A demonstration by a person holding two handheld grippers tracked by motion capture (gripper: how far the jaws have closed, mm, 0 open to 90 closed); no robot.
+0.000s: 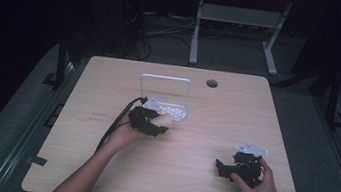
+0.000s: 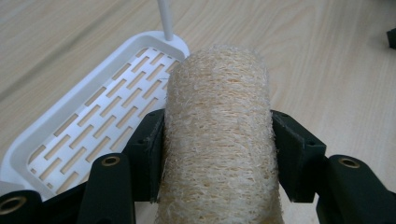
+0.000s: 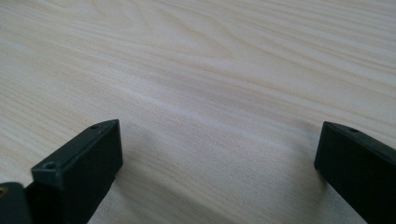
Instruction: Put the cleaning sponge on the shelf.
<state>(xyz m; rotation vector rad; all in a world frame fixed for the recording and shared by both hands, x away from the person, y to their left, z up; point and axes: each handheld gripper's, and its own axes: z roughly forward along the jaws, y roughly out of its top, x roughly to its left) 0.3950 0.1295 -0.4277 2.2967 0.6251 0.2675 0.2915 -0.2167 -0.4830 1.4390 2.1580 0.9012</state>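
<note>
The loofah sponge (image 2: 217, 135), a pale, fibrous cylinder, sat pinched between the two black jaws of the left tool (image 2: 217, 154), its rough sides pressed in by the pads on either flank and its far end sticking out well past them. In the left gripper view it hung just beside the white slotted tray (image 2: 88, 116), close to the corner where a thin white post rose from the tray's rim; whether the sponge touched the tray could not be told. From the high view, the left tool (image 1: 157, 124) was held just in front of that tray (image 1: 176, 113), which stood near the middle of the light wooden table (image 1: 96, 176) under a white wire frame. The right tool (image 1: 225, 168) rested well apart, toward the table's right side, in the person's right hand (image 1: 258, 191). Its jaws were spread wide over bare wood, with nothing between them (image 3: 219, 168).
</note>
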